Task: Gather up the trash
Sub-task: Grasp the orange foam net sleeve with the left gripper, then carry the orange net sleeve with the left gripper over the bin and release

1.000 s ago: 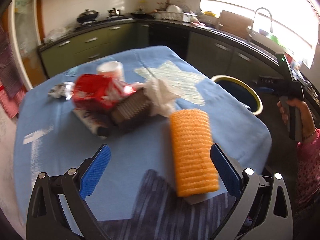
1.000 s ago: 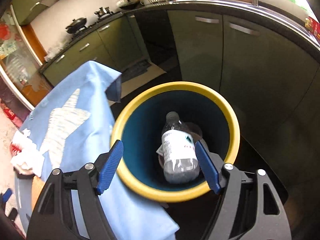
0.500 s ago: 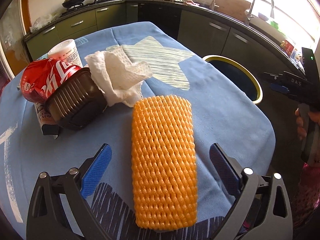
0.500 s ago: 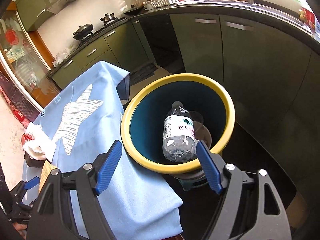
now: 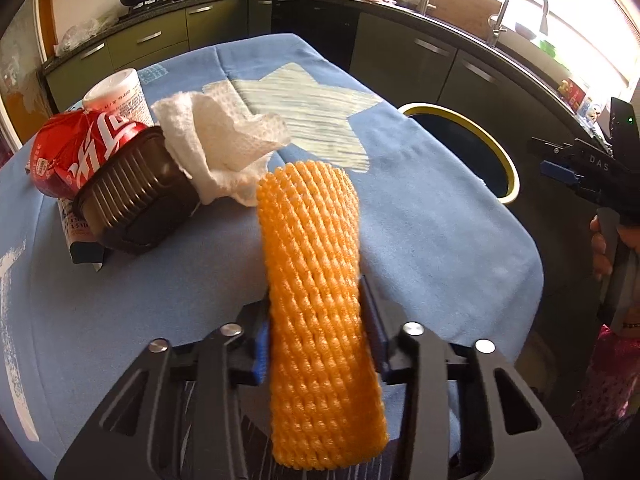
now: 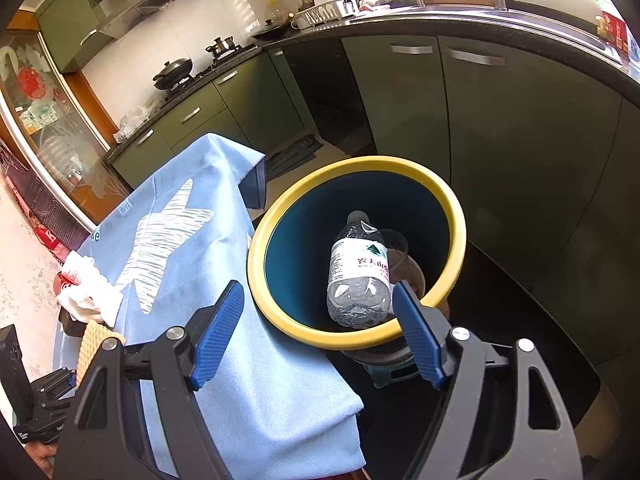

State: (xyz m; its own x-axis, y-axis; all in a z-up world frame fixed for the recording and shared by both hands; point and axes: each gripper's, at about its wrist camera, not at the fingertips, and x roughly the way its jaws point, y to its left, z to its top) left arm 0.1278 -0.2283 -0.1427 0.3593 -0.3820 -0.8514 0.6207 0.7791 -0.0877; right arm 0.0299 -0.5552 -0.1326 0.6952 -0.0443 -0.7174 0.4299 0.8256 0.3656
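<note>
On the surface (image 5: 420, 232), draped in a soft blue cloth with a pale scribbled star, we see the trash bunched at the far left: a white cylindrical cup (image 5: 118, 94) with small print we cannot read, a crumpled glossy red Coca-Cola wrapper (image 5: 76, 148) with white script, and a dark brown ribbed plastic tray (image 5: 132, 204) tipped on its side over a printed packet. A crinkled white paper towel (image 5: 224, 152), embossed and folded loosely, leans against the tray. Just right of it stands the orange foam net sleeve (image 5: 320, 320), a flattened tube of springy lattice mesh, and our left tongs (image 5: 320, 344) are clamped on its lower half, their blue ribbed pads pressed into both sides so that it rises clear of the cloth. Further right, beside the surface's edge, sits the round bin (image 6: 456, 216), yellow rim and deep teal inside. In it lies a clear, dented plastic water bottle (image 6: 358, 272) with a white label bearing a green mark and red characters too small for us to read. Our right tongs (image 6: 320, 336) hover above the bin's near rim, spread wide apart and holding nothing; "DAS" is printed on their body in the left view
</note>
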